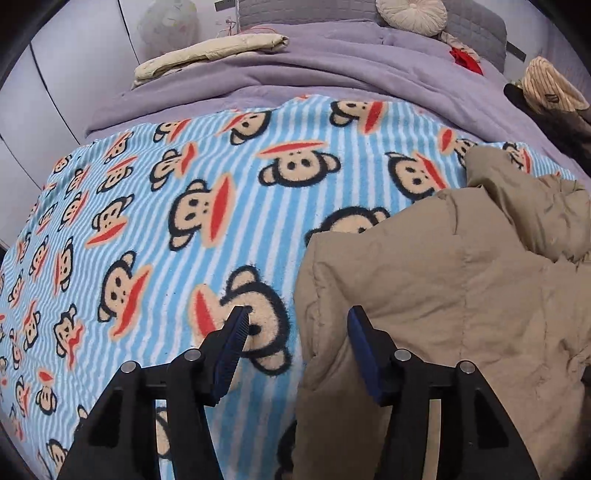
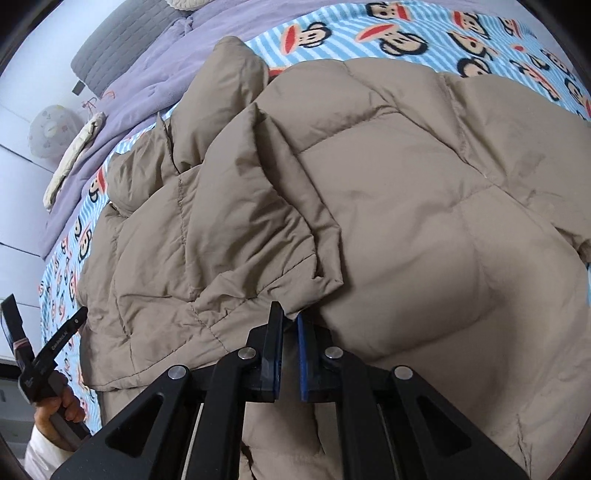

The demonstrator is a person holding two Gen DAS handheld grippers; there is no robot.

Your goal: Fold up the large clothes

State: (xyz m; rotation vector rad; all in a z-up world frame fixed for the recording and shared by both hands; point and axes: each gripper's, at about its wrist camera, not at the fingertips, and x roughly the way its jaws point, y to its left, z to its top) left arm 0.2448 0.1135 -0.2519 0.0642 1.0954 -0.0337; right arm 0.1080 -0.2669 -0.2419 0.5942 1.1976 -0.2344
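Observation:
A large tan puffer jacket (image 2: 406, 206) lies spread and rumpled on a blue-striped monkey blanket (image 1: 155, 229). In the left wrist view the jacket (image 1: 443, 295) fills the lower right. My left gripper (image 1: 298, 319) stands open astride its left edge, one finger over the blanket and the other over the fabric, neither pad pressing. In the right wrist view my right gripper (image 2: 289, 316) is shut on a gathered cuff (image 2: 295, 295) of the folded-over sleeve. The left gripper (image 2: 46, 306) also shows at the far left of that view, held by a hand (image 2: 62, 406).
A purple duvet (image 1: 332, 70) covers the far half of the bed, with a folded cream garment (image 1: 207, 55) and a round cushion (image 1: 410, 14) on it. Dark clothes (image 1: 554, 110) are piled at the right edge. White wardrobe doors (image 1: 55, 92) stand on the left.

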